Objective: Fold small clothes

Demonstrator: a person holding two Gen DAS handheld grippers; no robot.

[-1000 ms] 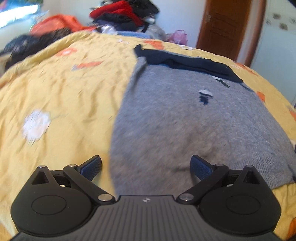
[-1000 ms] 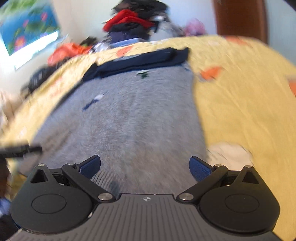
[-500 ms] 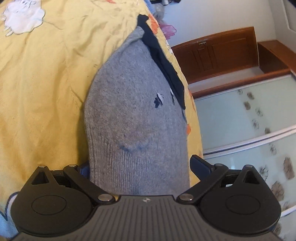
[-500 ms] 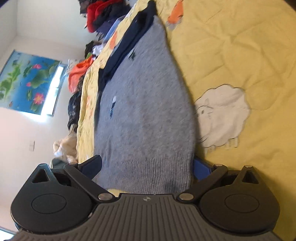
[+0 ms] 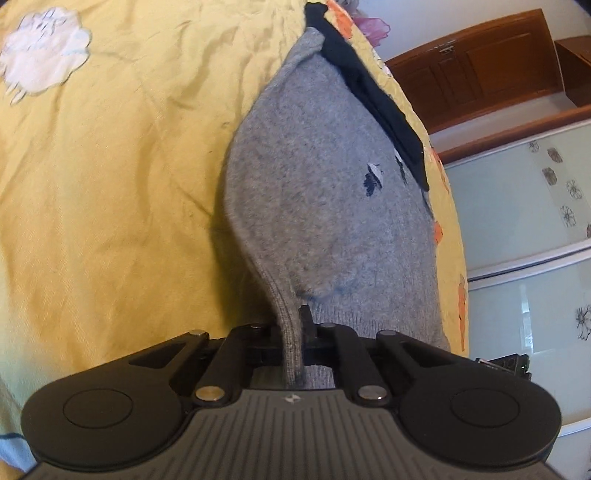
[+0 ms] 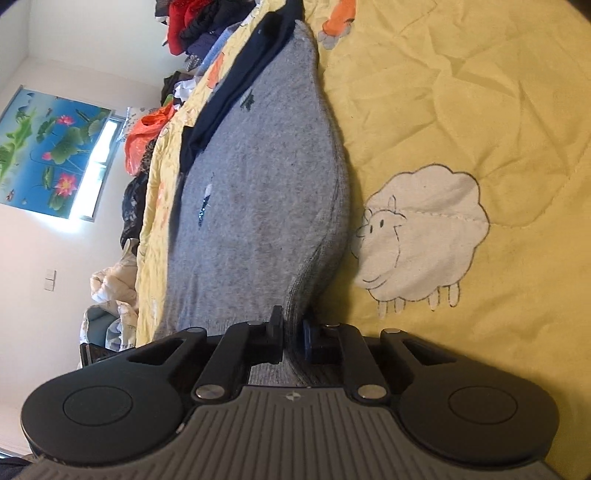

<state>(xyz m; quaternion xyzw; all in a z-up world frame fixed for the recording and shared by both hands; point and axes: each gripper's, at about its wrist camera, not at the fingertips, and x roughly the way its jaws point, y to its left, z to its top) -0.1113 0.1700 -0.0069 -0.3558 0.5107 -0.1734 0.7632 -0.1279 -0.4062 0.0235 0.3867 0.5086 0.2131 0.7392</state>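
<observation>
While both grippers pinch the grey sweater's (image 5: 325, 206) hem, the left gripper (image 5: 295, 332) faces a wooden door (image 5: 476, 70); the right gripper (image 6: 291, 332) shows a clothes pile (image 6: 195, 26).

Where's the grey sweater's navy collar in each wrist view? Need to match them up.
Left wrist: navy collar runs top centre to centre-right, at the far end of the grey sweater.
Right wrist: navy collar runs top centre down to centre-left, at the sweater's far end.
Shared landmark: the small dark motif on the knit, also seen at.
</observation>
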